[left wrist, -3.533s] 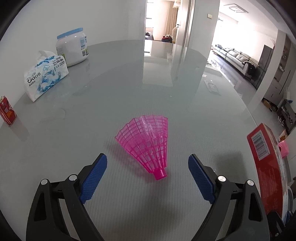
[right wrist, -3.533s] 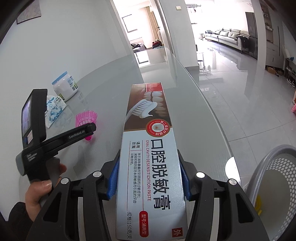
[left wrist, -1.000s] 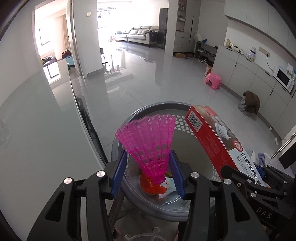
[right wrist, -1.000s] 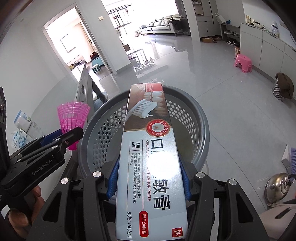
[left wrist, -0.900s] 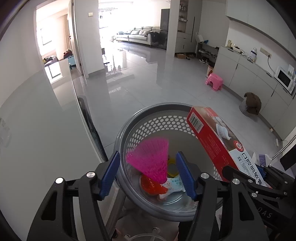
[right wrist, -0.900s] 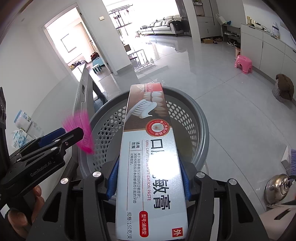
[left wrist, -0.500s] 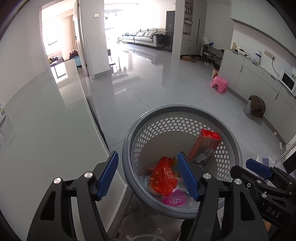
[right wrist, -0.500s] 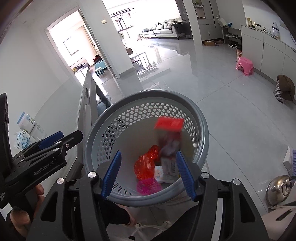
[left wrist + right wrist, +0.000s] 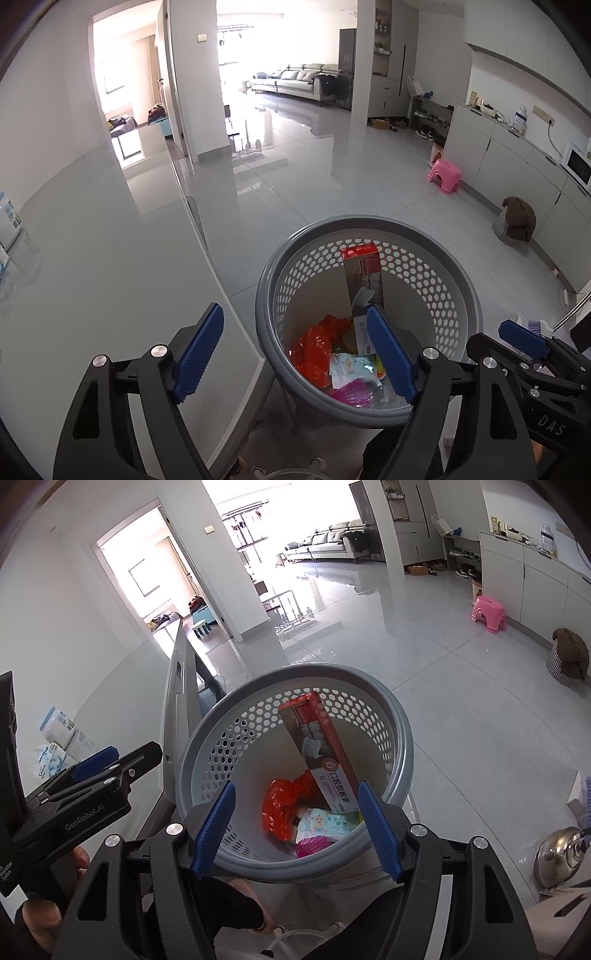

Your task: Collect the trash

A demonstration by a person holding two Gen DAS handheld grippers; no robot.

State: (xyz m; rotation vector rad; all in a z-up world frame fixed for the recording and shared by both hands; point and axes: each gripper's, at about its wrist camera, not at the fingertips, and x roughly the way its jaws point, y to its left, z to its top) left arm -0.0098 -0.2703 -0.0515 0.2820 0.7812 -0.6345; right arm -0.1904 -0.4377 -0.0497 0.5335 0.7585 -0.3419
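The left tool (image 9: 295,350) hovers gaping and empty over the counter (image 9: 92,258) edge and the grey basket (image 9: 369,225) rim, and the right tool (image 9: 295,827) – equally spread, gripping nothing – hangs above the same basket. Inside lie the toothpaste box (image 9: 325,749) leaning on the wall, a red wrapper (image 9: 280,805) and the pink shuttlecock (image 9: 314,845) – all below both tools.

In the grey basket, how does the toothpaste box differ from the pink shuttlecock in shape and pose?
The toothpaste box is long and rectangular; the pink shuttlecock is small and rounded. The box leans up toward the basket rim; the shuttlecock lies at the bottom among wrappers. Both are inside the basket, held by neither gripper.
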